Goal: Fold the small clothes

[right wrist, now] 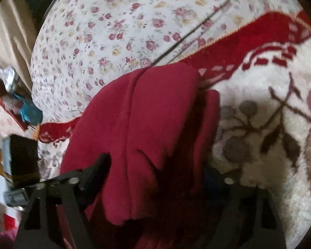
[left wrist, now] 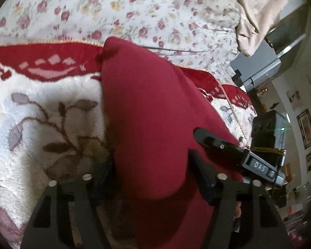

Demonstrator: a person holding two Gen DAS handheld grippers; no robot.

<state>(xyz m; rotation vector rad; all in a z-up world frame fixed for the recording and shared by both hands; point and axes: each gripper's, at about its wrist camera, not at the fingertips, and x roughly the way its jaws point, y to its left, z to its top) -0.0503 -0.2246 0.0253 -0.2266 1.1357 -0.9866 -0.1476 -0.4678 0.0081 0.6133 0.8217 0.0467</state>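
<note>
A dark red garment [left wrist: 145, 103] lies folded into a thick bundle on a plush white blanket [left wrist: 41, 114] with a red border. In the left wrist view its rounded fold bulges up between the two fingers of my left gripper [left wrist: 151, 159], which stand wide apart. My right gripper's black finger [left wrist: 209, 140] rests on the cloth just to the right. In the right wrist view the red garment [right wrist: 155, 108] drapes across my right gripper [right wrist: 157, 166]. One finger [right wrist: 99, 164] shows at the left; the cloth hides the other. Those jaws also stand wide.
The blanket [right wrist: 269, 124] lies on a bed with a rose-print sheet [left wrist: 134, 10]. A thin black cable [right wrist: 197, 31] crosses the sheet. Beige fabric [left wrist: 259, 10] hangs at the far right, with a grey box [left wrist: 257, 66] and room clutter beyond the bed's edge.
</note>
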